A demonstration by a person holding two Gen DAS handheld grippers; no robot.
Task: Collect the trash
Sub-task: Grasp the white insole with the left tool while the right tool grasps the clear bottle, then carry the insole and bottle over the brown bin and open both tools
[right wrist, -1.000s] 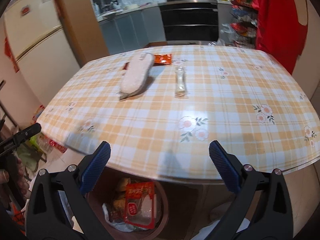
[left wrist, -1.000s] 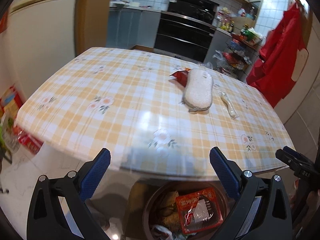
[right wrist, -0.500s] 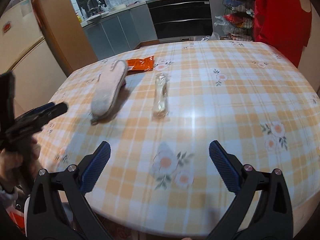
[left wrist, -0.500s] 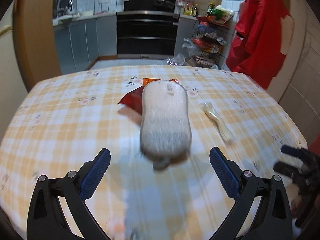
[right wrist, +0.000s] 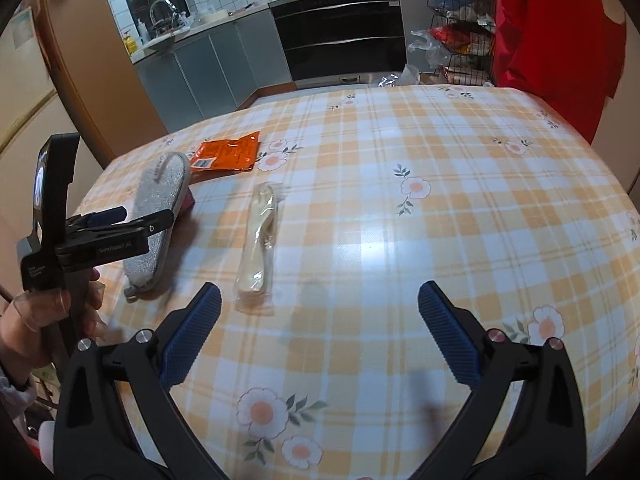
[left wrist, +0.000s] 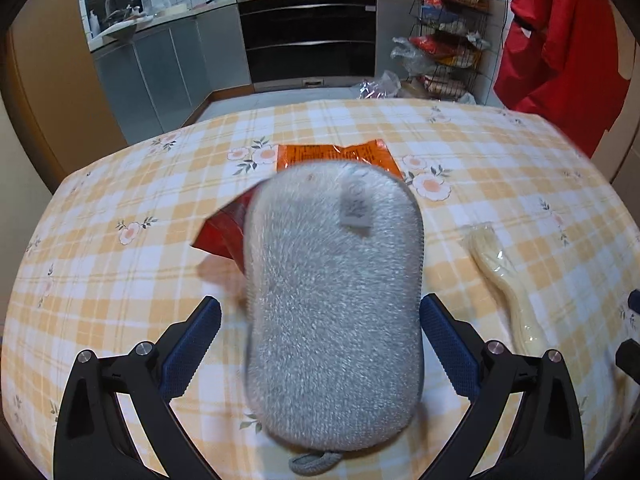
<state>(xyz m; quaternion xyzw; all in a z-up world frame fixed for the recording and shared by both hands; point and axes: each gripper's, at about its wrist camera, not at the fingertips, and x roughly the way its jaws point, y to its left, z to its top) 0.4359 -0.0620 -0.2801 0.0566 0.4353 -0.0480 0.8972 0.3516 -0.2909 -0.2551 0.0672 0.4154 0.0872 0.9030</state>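
A grey fuzzy sponge pad (left wrist: 336,300) lies on the checked tablecloth (left wrist: 120,272), resting partly on an orange-red snack wrapper (left wrist: 336,154). My left gripper (left wrist: 320,344) is open with its fingers on either side of the pad's near half. A clear wrapper with a pale spoon (right wrist: 260,240) lies to the pad's right; it also shows in the left wrist view (left wrist: 508,280). My right gripper (right wrist: 320,340) is open and empty over the table, just near and right of that wrapper. The pad (right wrist: 156,220) and orange wrapper (right wrist: 228,154) show at left there.
The left hand-held gripper body (right wrist: 80,240) stands at the table's left edge in the right wrist view. Beyond the table are kitchen cabinets, a black oven (left wrist: 312,36), a wire rack with bags (left wrist: 444,48) and a red garment (left wrist: 560,52).
Both grippers moved forward from the table's near edge over the bin. The left one has come up around the grey pad; the right one has neared the spoon wrapper.
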